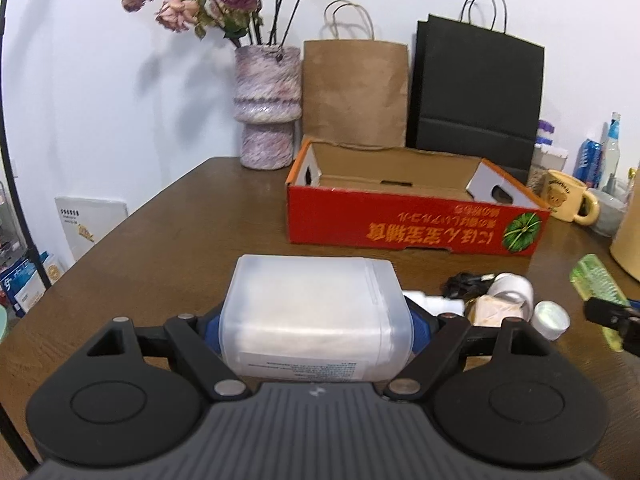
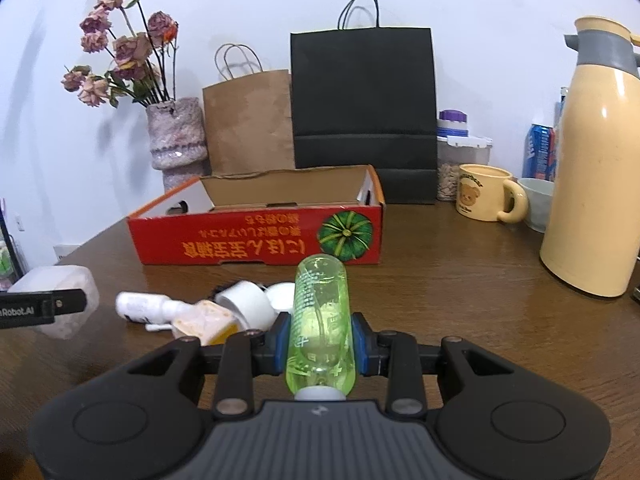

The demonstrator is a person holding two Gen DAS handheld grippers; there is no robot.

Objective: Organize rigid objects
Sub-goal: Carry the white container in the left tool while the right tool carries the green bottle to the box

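Observation:
My left gripper (image 1: 315, 326) is shut on a translucent white plastic container (image 1: 316, 312), held above the brown table. My right gripper (image 2: 320, 344) is shut on a clear green bottle (image 2: 320, 320), lying along the fingers with its cap toward the camera. The green bottle also shows at the right edge of the left wrist view (image 1: 598, 292). The white container shows at the left of the right wrist view (image 2: 60, 300). An open red cardboard box (image 1: 412, 224) stands ahead of both grippers (image 2: 260, 236); it looks empty. A small pile lies between the grippers: white bottle (image 2: 140, 306), white roll (image 2: 248, 304), peach box (image 2: 204, 320).
A vase of dried roses (image 1: 268, 108), a brown paper bag (image 1: 354, 92) and a black paper bag (image 1: 476, 84) stand behind the box. A cream thermos (image 2: 592, 168), a bear mug (image 2: 486, 192), a bowl, jars and a can stand at the right. The table's left edge (image 1: 120, 220) is near.

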